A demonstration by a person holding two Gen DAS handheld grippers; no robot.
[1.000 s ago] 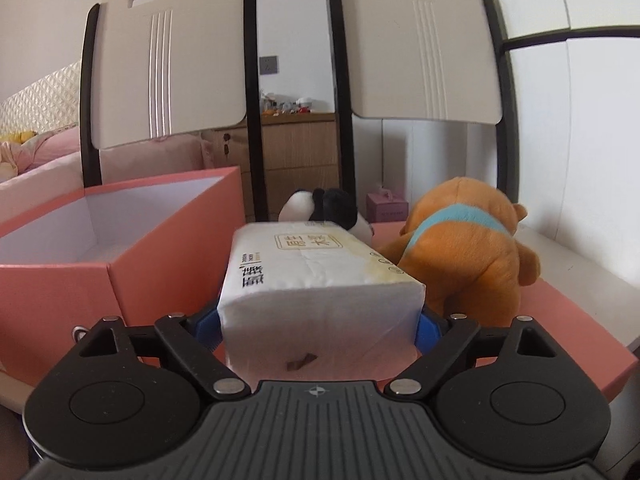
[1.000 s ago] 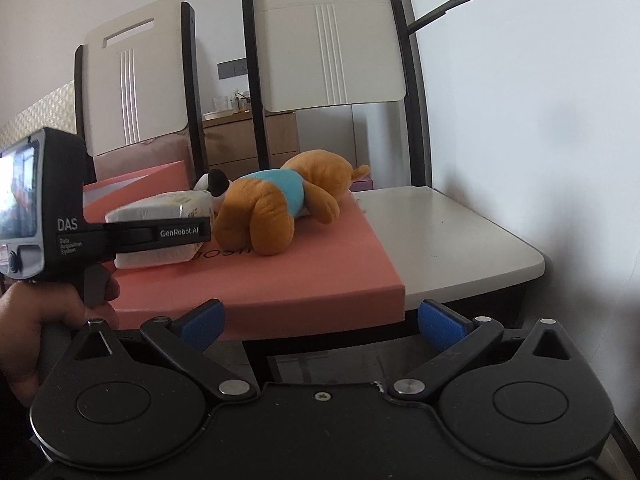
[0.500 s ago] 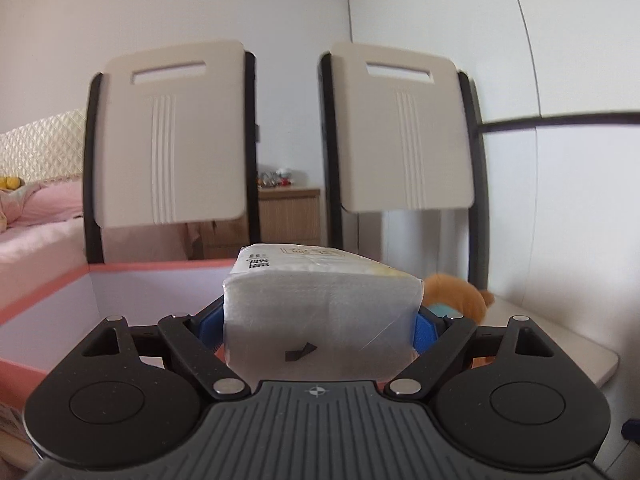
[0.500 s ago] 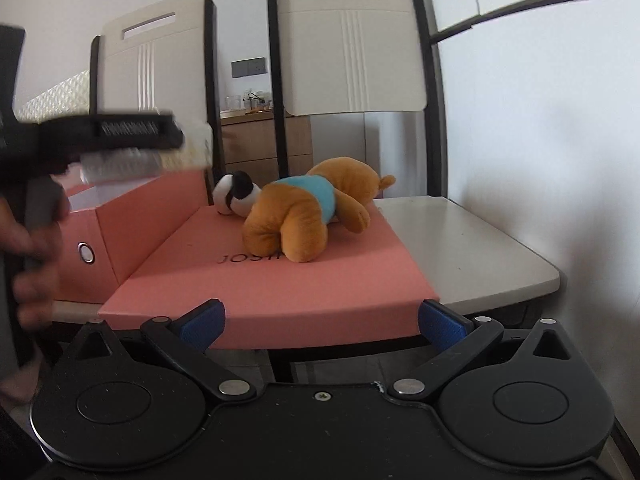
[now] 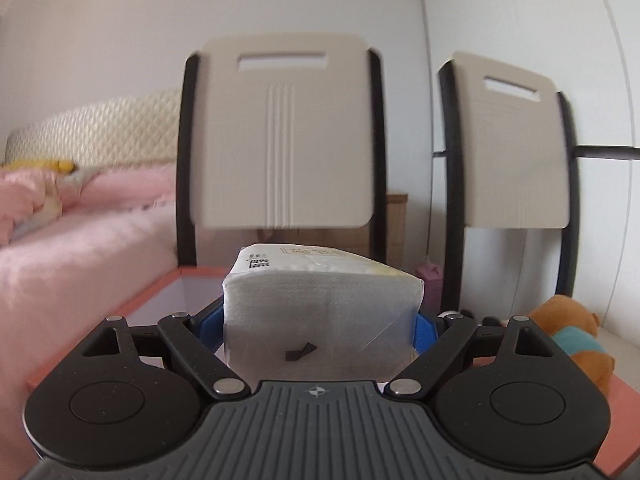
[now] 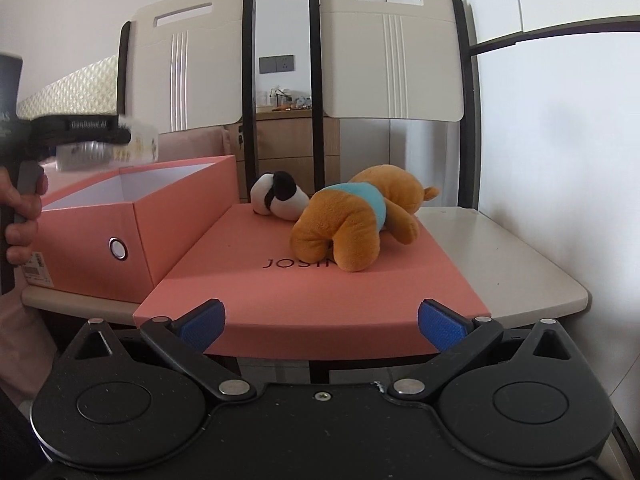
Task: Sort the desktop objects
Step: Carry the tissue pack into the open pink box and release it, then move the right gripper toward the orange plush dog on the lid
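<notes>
Bedroom counter (image 6: 500, 264): left hand-held gripper (image 5: 320, 322), clamped on tissue pack (image 5: 320, 312), now lifted from pink lid (image 6: 312, 280) to above open pink box (image 6: 132, 216); right hand-held gripper (image 6: 320, 320) apart, empty.

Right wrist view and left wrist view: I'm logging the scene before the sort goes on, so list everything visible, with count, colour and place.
tissue pack: one, white, clamped in the left tool, above the box
box: one, pink, open, left on the table
lid: one, pink, flat beside the box
plush dog: one, orange with blue shirt, lying on the lid
small plush: one, white and black, behind the dog
table: one, cream
chairs: two, cream and black, behind the table
left tool: one, black
right tool: one, black, open
hand: one, gripping the left tool's handle
</notes>
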